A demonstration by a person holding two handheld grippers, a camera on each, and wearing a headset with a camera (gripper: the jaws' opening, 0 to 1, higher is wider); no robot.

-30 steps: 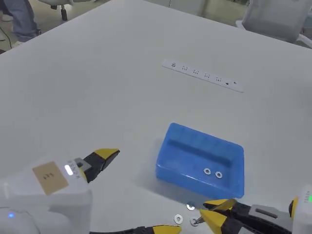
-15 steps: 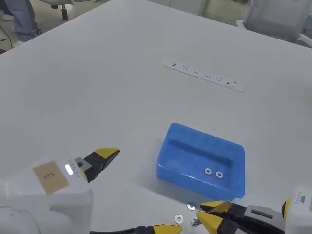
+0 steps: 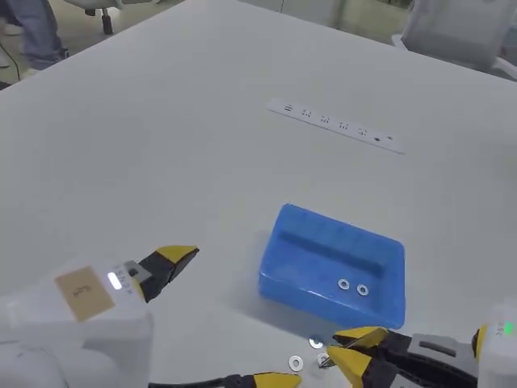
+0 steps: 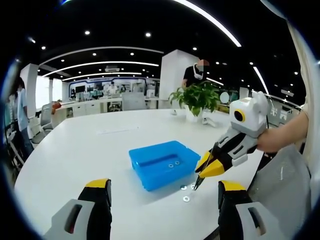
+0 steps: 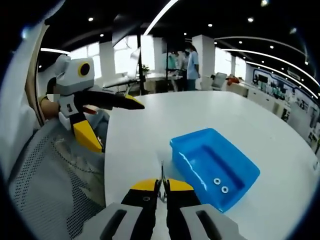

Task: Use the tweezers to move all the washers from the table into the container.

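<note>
1. Head view: you had the right gripper point(image 3: 343, 352) low at the near edge of the table point(image 3: 161, 121), jaws clamped on the tweezers point(image 3: 326, 360). Their tip was down among the loose washers point(image 3: 296, 364) lying between the blue container point(image 3: 295, 242) and that edge. Two more washers lay inside the container, near the wall facing you. Your left gripper point(image 3: 248, 314) stood wide open, gripping nothing, off the container's left side. A power strip point(image 3: 335, 125) lay flat toward the far edge.
2. Left gripper view: your own jaws were spread far apart, and between them sat the container point(image 4: 155, 180). The right gripper point(image 4: 214, 165) angled down beside it, and the tweezers point(image 4: 196, 184) pointed at the table right by the loose washers point(image 4: 186, 198).
3. Right gripper view: your jaws were pressed almost together around the tweezers point(image 5: 161, 174). Their two arms were pinched to one thin point; whether a washer was caught in it, I couldn't tell. The container point(image 5: 200, 150) lay just ahead to the right, with two washers point(image 5: 216, 181) on its floor.
</note>
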